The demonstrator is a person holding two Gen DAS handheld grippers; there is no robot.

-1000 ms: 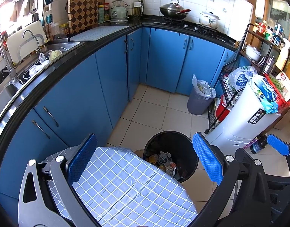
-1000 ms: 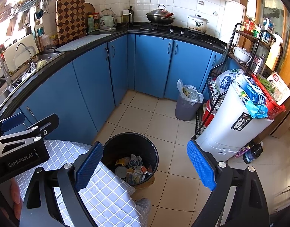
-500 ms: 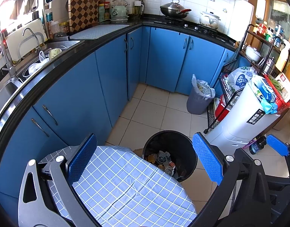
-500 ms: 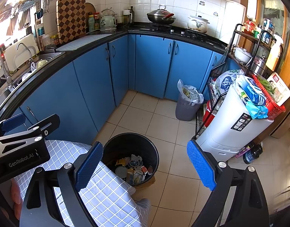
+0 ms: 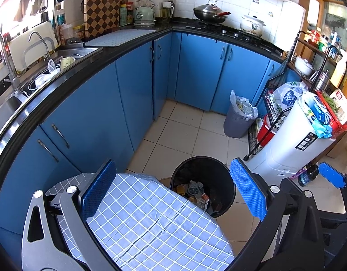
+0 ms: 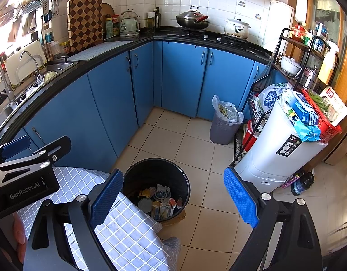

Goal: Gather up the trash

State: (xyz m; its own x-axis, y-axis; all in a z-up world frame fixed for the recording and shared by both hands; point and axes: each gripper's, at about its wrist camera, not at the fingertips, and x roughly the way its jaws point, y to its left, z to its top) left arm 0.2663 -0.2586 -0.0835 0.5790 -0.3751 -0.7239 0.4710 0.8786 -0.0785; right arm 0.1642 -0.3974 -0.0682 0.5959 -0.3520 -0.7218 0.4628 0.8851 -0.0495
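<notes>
"GenRobot.AI" marks left gripper point(image 6: 22, 155) beside black bin point(image 6: 156, 169).

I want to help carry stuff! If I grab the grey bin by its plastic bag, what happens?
The bag looks thin and crinkly, so it would probably stretch or slip off the grey bin rather than lift it. It seems filled to the top, so scraps might spill. The bin is tall and narrow; a sideways tug could tip it.

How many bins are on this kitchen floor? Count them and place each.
2. A black bin with trash inside stands beside the checked table. A grey bin with a plastic liner stands by the blue cabinets. The white container's purpose is unclear.
</notes>
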